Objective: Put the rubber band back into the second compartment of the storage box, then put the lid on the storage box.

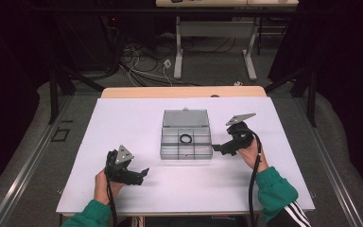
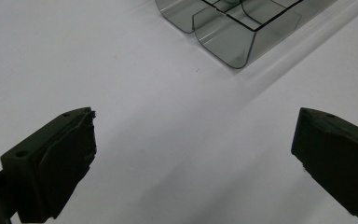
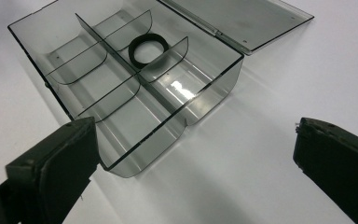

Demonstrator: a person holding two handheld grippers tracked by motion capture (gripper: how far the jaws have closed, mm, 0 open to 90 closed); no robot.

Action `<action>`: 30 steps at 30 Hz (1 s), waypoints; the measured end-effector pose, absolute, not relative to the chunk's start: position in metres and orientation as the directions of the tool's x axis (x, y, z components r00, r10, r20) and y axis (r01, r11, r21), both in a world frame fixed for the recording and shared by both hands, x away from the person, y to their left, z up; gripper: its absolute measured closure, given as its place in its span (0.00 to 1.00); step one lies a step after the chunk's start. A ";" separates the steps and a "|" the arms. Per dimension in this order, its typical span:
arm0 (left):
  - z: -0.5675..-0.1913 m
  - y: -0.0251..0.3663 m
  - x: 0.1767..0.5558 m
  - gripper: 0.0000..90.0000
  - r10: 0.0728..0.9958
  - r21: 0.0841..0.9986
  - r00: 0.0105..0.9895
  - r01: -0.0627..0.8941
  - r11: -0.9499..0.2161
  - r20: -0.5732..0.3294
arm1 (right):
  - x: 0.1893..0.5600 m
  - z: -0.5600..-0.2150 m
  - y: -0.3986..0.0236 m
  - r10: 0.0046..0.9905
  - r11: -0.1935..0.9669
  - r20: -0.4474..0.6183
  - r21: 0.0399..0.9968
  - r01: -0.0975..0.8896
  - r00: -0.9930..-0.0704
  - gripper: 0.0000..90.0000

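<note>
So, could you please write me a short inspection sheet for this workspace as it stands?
Surface: white table, bare around the box.
Job's things: clear compartment box, lid open and lying flat behind it; black ring in a middle compartment.
Clutter: nothing seen.
Grippers: left gripper open, empty, left of and nearer than the box; right gripper open, empty, at the box's right end.
Cables: one trails from each gripper along the forearm; loose cables on the floor beyond.
Surroundings: second table behind, dark curtains.

A white table top (image 1: pixel 137 118) sits on grey carpeted floor (image 1: pixel 208 71). Beyond its far wooden edge (image 1: pixel 179 91) stands a desk on 2 grey legs (image 1: pixel 178 47), loose cables (image 1: pixel 142 64) beside them. Dark curtains (image 1: pixel 340 56) flank both sides.
</note>
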State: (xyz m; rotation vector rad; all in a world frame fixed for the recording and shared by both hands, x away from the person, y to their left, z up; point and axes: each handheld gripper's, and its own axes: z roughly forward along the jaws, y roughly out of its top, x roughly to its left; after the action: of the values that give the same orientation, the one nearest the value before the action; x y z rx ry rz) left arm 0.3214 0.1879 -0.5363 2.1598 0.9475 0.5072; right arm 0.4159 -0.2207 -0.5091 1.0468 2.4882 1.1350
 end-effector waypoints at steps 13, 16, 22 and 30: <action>-0.531 0.165 0.334 0.00 0.726 0.728 0.685 0.467 -0.501 0.061 | 0.420 -0.511 -0.226 0.703 0.440 0.090 0.724 0.531 -0.705 0.00; -0.531 0.156 0.340 0.00 0.722 0.713 0.690 0.482 -0.509 0.049 | 0.420 -0.512 -0.224 0.708 0.440 0.087 0.721 0.535 -0.701 0.00; -0.526 0.149 0.346 0.00 0.729 0.725 0.684 0.484 -0.491 0.037 | 0.419 -0.513 -0.222 0.709 0.439 0.083 0.725 0.530 -0.700 0.00; -0.522 0.140 0.360 0.00 0.758 0.727 0.652 0.511 -0.459 0.020 | 0.419 -0.514 -0.220 0.701 0.446 0.090 0.718 0.534 -0.707 0.00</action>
State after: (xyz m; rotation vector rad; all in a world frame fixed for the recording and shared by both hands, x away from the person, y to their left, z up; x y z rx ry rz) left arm 0.3605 0.1403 -0.5222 2.1597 0.9794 0.4485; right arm 0.4191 -0.2199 -0.5137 1.0765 2.4771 1.1096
